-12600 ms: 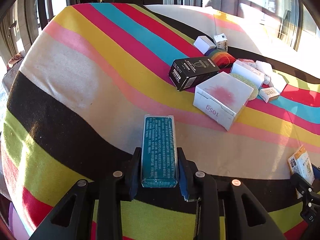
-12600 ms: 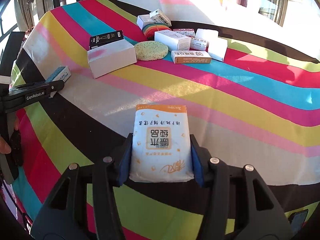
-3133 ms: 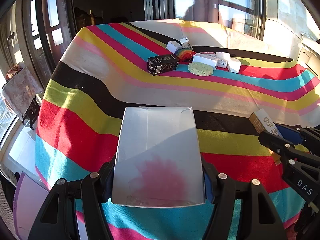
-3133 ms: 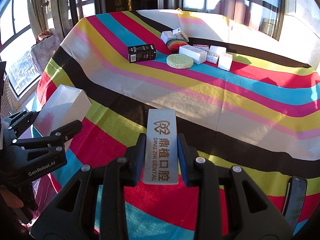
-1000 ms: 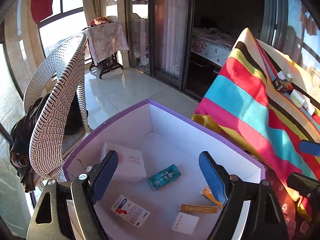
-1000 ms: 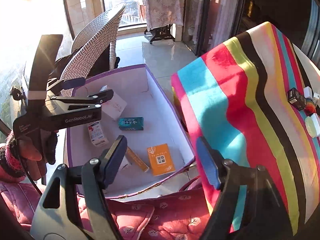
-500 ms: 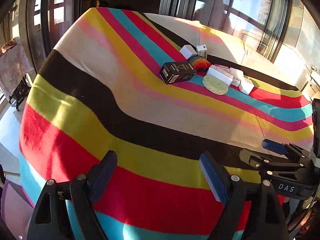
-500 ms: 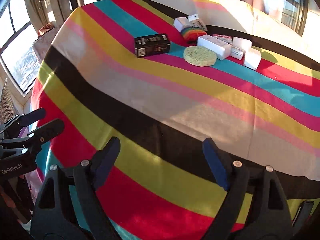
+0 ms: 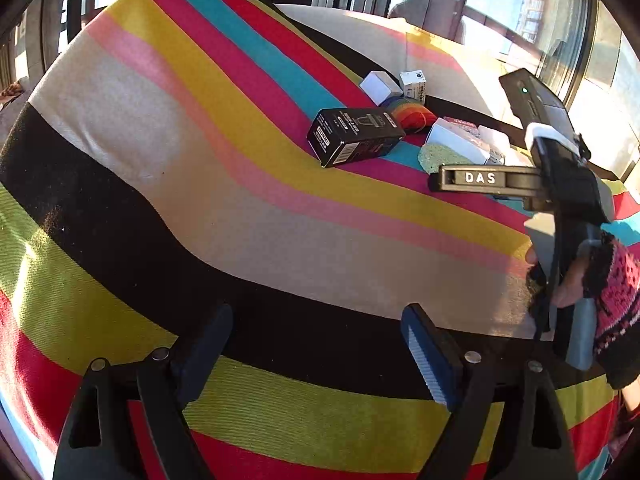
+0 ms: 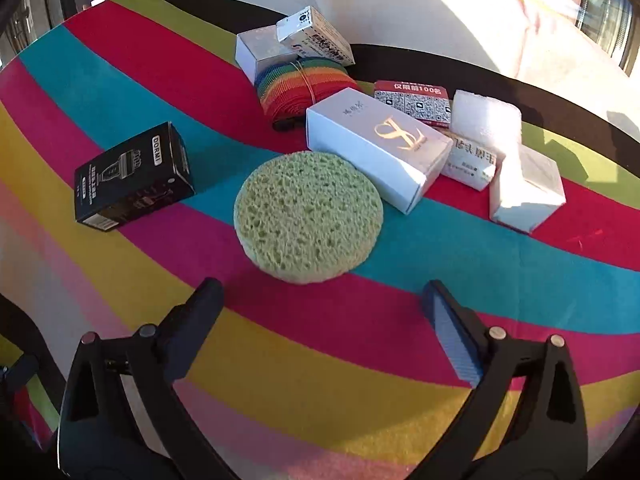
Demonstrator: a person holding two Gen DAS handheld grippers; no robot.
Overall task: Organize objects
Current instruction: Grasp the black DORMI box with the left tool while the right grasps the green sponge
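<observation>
Sunlight is pouring through tall windows over a striped tablecloth (image 10: 500,264) of pink, teal, yellow, black and cream bands. The left gripper (image 9: 320,346) is hovering over the black stripe, its jaws opening with nothing between them. The left view is catching the right gripper (image 9: 460,178) from the side, lettered "DAS", with a gloved hand (image 9: 576,280) working its handle. The right view is showing the cluster up close: the right gripper's jaws are opening too, empty, just short of the green sponge (image 10: 308,216). A black box (image 10: 132,178) reading "DORMI" is sitting left of the sponge; a white box (image 10: 376,148) with a gold monogram is touching its far edge. Behind, a rainbow bundle (image 10: 304,84) is lying against small white cartons.
</observation>
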